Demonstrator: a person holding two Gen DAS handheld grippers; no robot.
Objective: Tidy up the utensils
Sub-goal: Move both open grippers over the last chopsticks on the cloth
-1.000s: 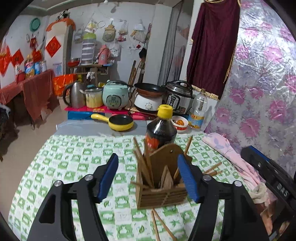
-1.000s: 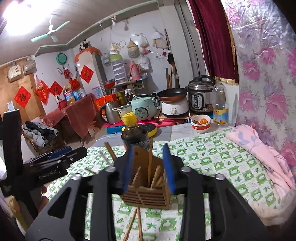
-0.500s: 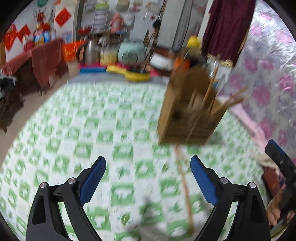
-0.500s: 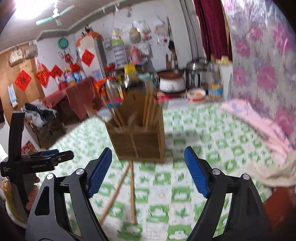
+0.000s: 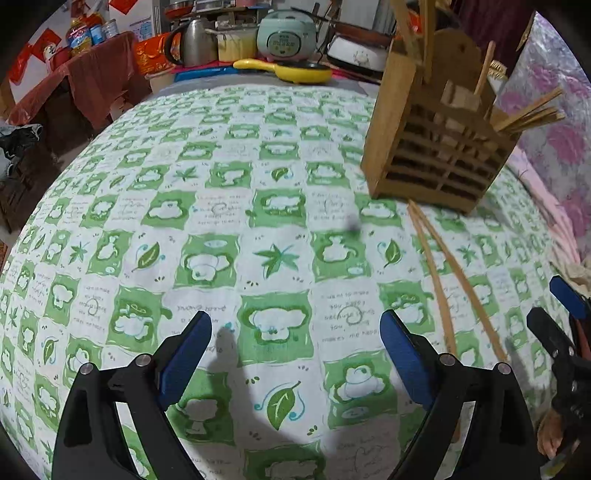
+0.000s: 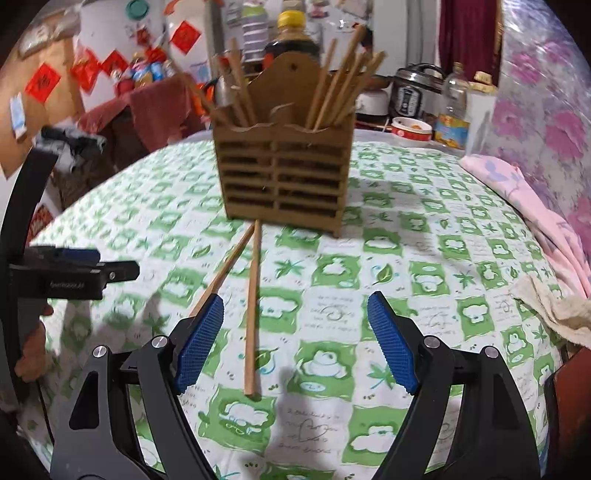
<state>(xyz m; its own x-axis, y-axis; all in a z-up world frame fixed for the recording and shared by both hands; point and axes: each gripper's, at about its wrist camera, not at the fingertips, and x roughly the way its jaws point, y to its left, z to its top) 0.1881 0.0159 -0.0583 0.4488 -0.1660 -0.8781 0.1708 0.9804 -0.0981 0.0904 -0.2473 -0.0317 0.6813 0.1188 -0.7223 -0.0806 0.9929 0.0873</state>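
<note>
You have a table under a green-and-white checked cloth (image 6: 424,236). On it stand a slatted wooden holder (image 6: 284,177) and two loose chopsticks (image 6: 253,314), tips touching the holder's base.

Chopstick holder (image 6: 286,162) on tablecloth (image 6: 424,258), two loose chopsticks (image 6: 253,306) lying before it, bottle (image 6: 291,35) behind.

Beyond the far edge of the green-checked tablecloth (image 5: 258,229): yellow pan (image 5: 295,71), steel kettle (image 5: 190,42), 1 mint rice cooker (image 5: 286,35).
</note>
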